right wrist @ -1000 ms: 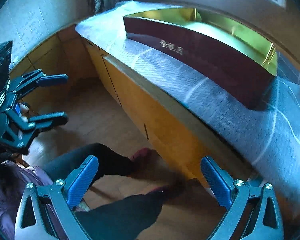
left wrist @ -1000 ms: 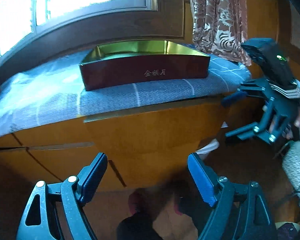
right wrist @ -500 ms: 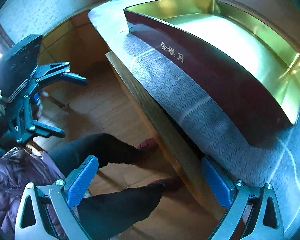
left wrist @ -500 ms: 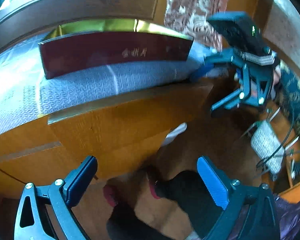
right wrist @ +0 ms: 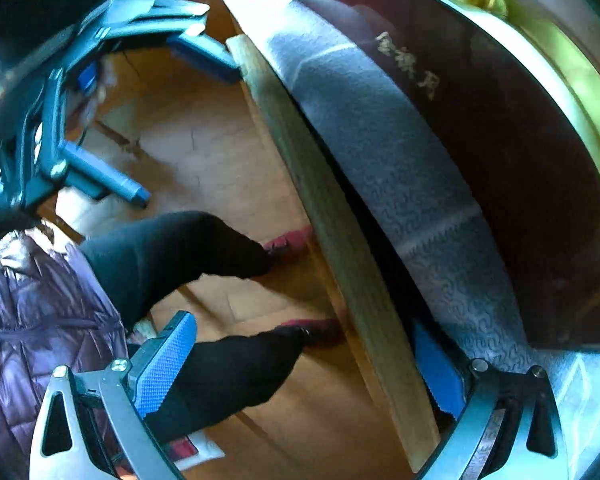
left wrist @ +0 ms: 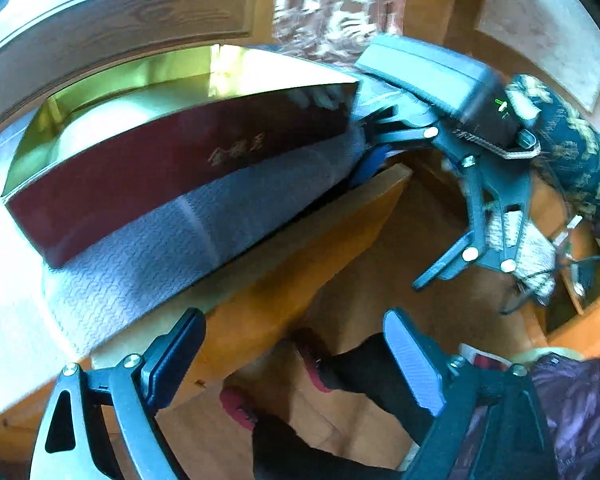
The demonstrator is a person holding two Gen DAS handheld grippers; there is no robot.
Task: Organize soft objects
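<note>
A dark red box (left wrist: 160, 168) with a gold inside stands on a grey-blue patterned cloth (left wrist: 180, 248) that covers a wooden ledge (left wrist: 300, 248). My left gripper (left wrist: 296, 360) is open and empty, low in front of the ledge. My right gripper (left wrist: 392, 224) is open at the cloth's right end, its upper blue pad (left wrist: 368, 164) close against the cloth's corner. In the right wrist view the right gripper (right wrist: 300, 372) straddles the ledge edge (right wrist: 340, 260) below the cloth (right wrist: 380, 140) and the box (right wrist: 500, 140). The left gripper (right wrist: 180, 132) hangs open further along.
A person's legs in black trousers (right wrist: 172, 252) and red slippers (right wrist: 288, 240) stand on the wooden floor (right wrist: 204, 140) by the cabinet. A purple quilted jacket (right wrist: 32, 312) fills the lower left. A whitish woven item (left wrist: 528, 248) and a patterned curtain (left wrist: 328, 12) are at the right.
Both grippers have moved closer to the ledge and tilted down. The right gripper has come in to the cloth's right corner. Both stay open.
</note>
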